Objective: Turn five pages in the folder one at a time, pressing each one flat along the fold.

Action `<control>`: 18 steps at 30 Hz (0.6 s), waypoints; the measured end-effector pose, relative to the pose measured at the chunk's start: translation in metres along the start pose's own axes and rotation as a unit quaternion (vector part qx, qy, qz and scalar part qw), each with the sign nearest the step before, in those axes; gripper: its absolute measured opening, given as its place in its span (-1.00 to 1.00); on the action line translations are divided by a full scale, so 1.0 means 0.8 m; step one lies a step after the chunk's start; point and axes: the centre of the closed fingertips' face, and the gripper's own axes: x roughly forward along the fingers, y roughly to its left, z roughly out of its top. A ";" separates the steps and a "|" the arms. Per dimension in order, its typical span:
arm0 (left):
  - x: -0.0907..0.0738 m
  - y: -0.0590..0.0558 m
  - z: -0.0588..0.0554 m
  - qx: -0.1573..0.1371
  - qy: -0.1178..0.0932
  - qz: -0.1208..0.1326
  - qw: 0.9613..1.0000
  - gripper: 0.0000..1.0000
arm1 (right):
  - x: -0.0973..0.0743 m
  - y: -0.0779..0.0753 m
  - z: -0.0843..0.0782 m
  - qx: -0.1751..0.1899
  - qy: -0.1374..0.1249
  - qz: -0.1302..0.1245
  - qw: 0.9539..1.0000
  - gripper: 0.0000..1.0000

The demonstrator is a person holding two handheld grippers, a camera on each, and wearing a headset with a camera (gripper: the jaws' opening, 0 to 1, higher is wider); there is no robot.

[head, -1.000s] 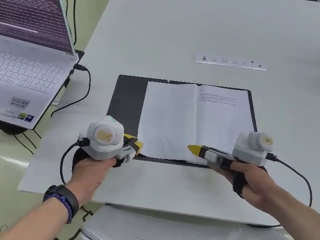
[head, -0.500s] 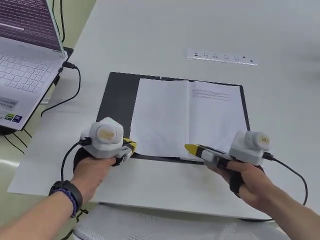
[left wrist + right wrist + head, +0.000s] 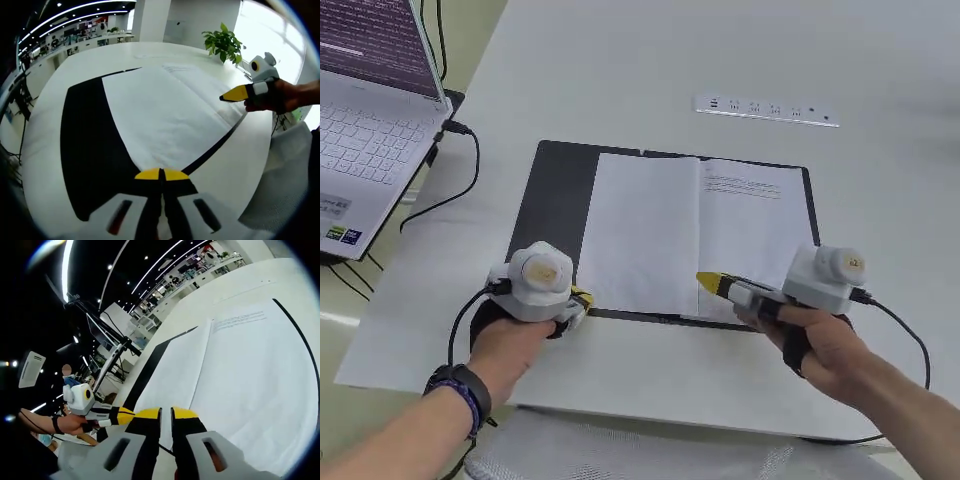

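Our left tool (image 3: 582,298) and right tool (image 3: 708,283) are closed and empty by the near edge of the open black white-paged folder (image 3: 552,190).

Left tool (image 3: 161,174) and right tool (image 3: 166,412), both jaws closed

The left gripper (image 3: 582,298) and right gripper (image 3: 708,283) share rounded white housings with a tan disc on top, yellow-tipped fingers (image 3: 147,174) and a thin black cable (image 3: 898,323) at the rear. A black watch (image 3: 460,385) edged with purple circles the left wrist.
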 end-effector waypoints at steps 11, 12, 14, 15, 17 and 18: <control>0.002 0.002 -0.001 -0.039 0.007 -0.004 0.999 -1.00 | 0.037 -0.013 0.042 -0.009 -0.016 -0.005 1.000 -1.00; 0.002 0.002 -0.002 -0.039 0.007 -0.004 0.999 -1.00 | 0.040 -0.016 0.044 -0.012 -0.017 -0.009 1.000 -1.00; 0.001 0.002 -0.002 -0.041 0.005 -0.002 0.999 -1.00 | 0.046 -0.021 0.047 -0.013 -0.022 -0.020 0.999 -1.00; 0.001 0.002 -0.002 -0.043 0.005 -0.001 0.999 -1.00 | 0.049 -0.022 0.048 -0.013 -0.024 -0.021 0.999 -1.00; 0.001 0.002 -0.002 -0.047 0.004 0.000 0.999 -1.00 | 0.055 -0.023 0.052 -0.014 -0.025 -0.024 0.999 -1.00; 0.001 0.002 -0.002 -0.050 0.002 0.000 0.999 -1.00 | 0.059 -0.023 0.055 -0.014 -0.026 -0.023 0.999 -1.00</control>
